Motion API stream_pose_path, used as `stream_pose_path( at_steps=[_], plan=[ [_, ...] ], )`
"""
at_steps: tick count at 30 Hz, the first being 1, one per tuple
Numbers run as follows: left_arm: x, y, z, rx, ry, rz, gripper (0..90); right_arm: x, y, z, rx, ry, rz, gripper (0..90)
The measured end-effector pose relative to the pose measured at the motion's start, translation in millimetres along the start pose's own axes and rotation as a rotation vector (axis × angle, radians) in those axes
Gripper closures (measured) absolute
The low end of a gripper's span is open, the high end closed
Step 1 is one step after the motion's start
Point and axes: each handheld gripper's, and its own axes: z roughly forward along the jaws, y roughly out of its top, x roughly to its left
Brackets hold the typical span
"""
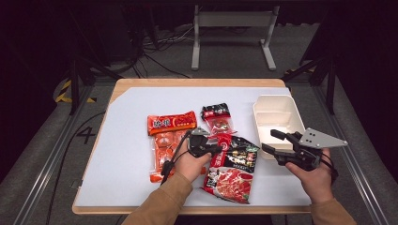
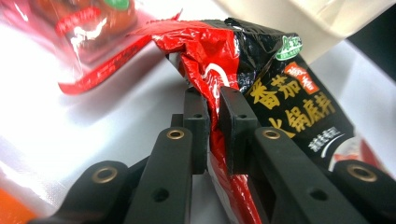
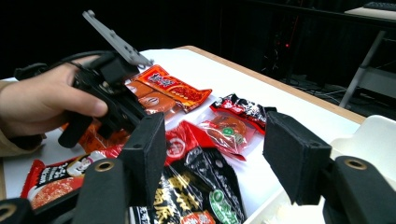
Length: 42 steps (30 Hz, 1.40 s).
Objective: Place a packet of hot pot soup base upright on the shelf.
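high view: left gripper (image 1: 217, 149) at the top edge of the black-and-red hotpot base packet (image 1: 233, 168), flat on the white worktop (image 1: 131, 159); right gripper (image 1: 273, 142) over the near wall of the cream container (image 1: 277, 112); orange packet (image 1: 168, 140) and small red snack packet (image 1: 218, 118) beyond
left gripper view: fingers (image 2: 232, 122) pinched narrow on the packet's crumpled red edge
right gripper view: fingers (image 3: 294, 154) wide, nothing between; packet below them, container at right

A lab recording bay: dark curtains, floor cables (image 1: 159, 56) (hazard tape too), metal-framed table (image 1: 141, 84).
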Motion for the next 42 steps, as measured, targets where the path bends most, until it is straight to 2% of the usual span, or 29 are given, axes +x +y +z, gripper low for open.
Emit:
stream_pose_path(
  at_steps=[4, 6, 8, 11, 14, 20, 26, 31, 36, 37, 42],
  plan=[
    [-9.8, 3.2, -12.4, -0.039, 0.005, 0.016, 84.2, -0.5, 2.4, -3.5, -0.009, 0.001, 0.006, 42.7],
    [-14.9, 5.3, -21.3, -0.074, -0.023, 0.022, 85.1, -0.5, 3.7, -5.8, -0.012, 0.0, 0.013, 42.8],
    [-17.1, 6.2, -24.3, -0.081, -0.032, 0.026, 85.3, -0.5, 3.9, -6.4, -0.012, 0.001, 0.022, 42.4],
    [-26.6, 9.4, -33.8, -0.114, -0.04, 0.067, 86.1, -1.0, 3.9, -6.3, -0.015, 0.002, 0.033, 41.9],
    [-33.8, 12.3, -41.0, -0.135, -0.053, 0.087, 86.9, -0.6, 4.9, -7.5, -0.02, 0.004, 0.035, 41.8],
    [-44.1, 16.9, -51.4, -0.169, -0.074, 0.107, 87.9, -1.3, 9.7, -15.8, -0.046, -0.018, 0.027, 41.4],
    [-56.6, 26.3, -62.3, -0.218, -0.04, 0.179, 88.3, -3.7, 14.0, -26.7, -0.078, -0.041, 0.03, 40.2],
    [-59.2, 32.6, -67.6, -0.248, -0.035, 0.2, 88.4, -3.9, 17.9, -33.7, -0.103, -0.045, 0.033, 39.7],
    [-62.6, 36.2, -73.1, -0.284, -0.02, 0.226, 88.4, -2.3, 19.2, -34.0, -0.112, -0.03, 0.036, 38.9],
    [-63.1, 38.1, -75.8, -0.293, -0.008, 0.243, 88.4, -1.4, 19.8, -32.8, -0.109, -0.023, 0.037, 38.2],
    [-64.1, 42.3, -80.8, -0.32, -0.005, 0.249, 88.5, 1.1, 19.3, -27.6, -0.092, -0.009, 0.046, 35.7]
  ],
)
